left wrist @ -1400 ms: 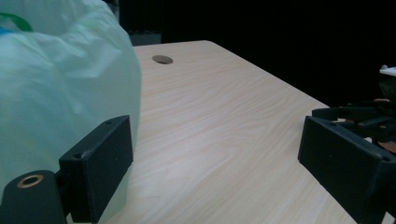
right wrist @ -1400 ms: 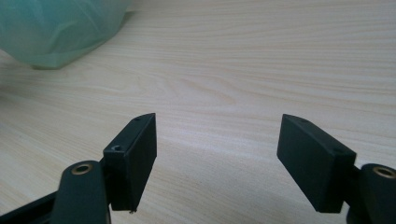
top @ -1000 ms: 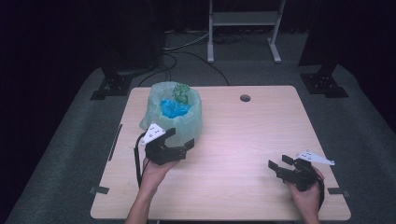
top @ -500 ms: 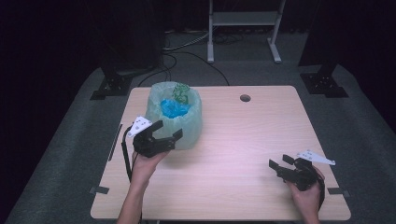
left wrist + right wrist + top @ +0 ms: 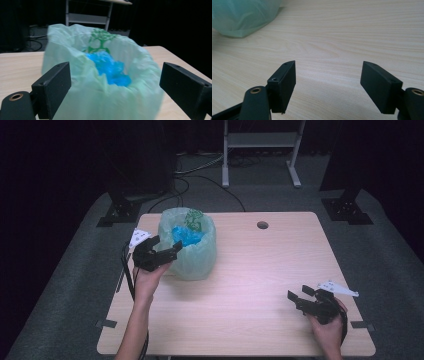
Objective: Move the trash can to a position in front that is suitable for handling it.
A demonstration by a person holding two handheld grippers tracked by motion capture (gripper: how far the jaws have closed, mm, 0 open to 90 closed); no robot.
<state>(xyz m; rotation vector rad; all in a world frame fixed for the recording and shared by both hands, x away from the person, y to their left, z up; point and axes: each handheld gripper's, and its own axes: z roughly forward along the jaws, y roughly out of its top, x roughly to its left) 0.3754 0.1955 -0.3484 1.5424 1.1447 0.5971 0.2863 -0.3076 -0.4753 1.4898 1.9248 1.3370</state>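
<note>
Left gripper (image 5: 167, 251) is up at the near-left side of the pale green plastic bag (image 5: 192, 255), jaws spread wide and holding nothing. From the left gripper view the two black jaws stand either side of the bag (image 5: 100, 82), the rim sitting between them; whether either jaw actually touches the plastic is hard to call, since the near wall of the bag is blurred and runs off the bottom edge. The bag stands open on the far-left part of the wooden table (image 5: 260, 285), mouth up. Inside it lies something crumpled and bright blue (image 5: 110, 67), seen in the high view too (image 5: 186, 236); what that blue thing is cannot be made out, as only its top shows above the folded rim. A green tree print (image 5: 100, 40) marks the inside of the bag's far wall, its lower part hidden behind the blue lump.

Over to the right gripper (image 5: 300, 296): low near the front-right corner of the table, well apart from the bag, jaws also wide and empty. In the right gripper view there is bare wood grain between the jaws, and just a corner of the green bag (image 5: 244, 17) at the top left, cut off by the frame. The right hand (image 5: 327, 332) is partly off the bottom edge. The left hand (image 5: 147, 280) grips its tool from below, with a cable (image 5: 127, 275) trailing beside the wrist. A round hole (image 5: 262, 225) sits in the table's far side.
</note>
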